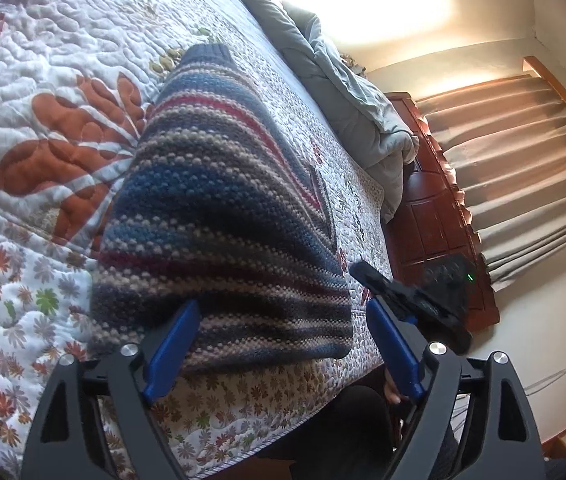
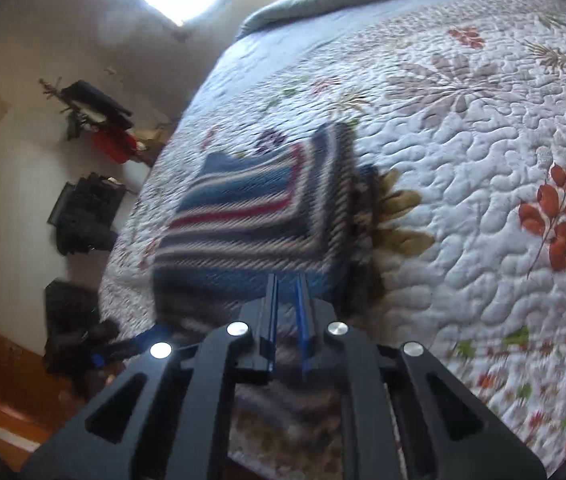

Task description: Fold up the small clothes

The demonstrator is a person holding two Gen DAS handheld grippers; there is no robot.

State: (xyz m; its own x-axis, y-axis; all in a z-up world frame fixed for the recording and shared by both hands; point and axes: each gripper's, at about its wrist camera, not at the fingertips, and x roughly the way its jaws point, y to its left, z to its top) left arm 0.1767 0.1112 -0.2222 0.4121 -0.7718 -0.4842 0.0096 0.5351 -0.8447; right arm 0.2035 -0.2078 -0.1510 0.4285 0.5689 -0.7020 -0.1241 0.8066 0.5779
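A knitted sweater [image 1: 219, 216] with blue, grey, cream and red stripes lies partly folded on the floral quilted bedspread [image 1: 43, 80]. My left gripper [image 1: 283, 306] is open, its blue pads [image 1: 171, 348] on either side of the sweater's near hem without pressing on it. My right gripper [image 1: 367, 276] reaches the sweater's right edge in the left wrist view. In the right wrist view the sweater [image 2: 251, 208] is blurred, with one side turned over. The right gripper [image 2: 286, 280] is shut on the sweater's near edge, and knit fabric shows between its fingers.
A grey duvet [image 1: 343, 92] is bunched along the far side of the bed. A dark wooden bed end [image 1: 435, 208] and beige curtains [image 1: 523, 160] stand beyond it. Dark bags [image 2: 83, 216] and a red item [image 2: 115, 146] sit by the wall left of the bed.
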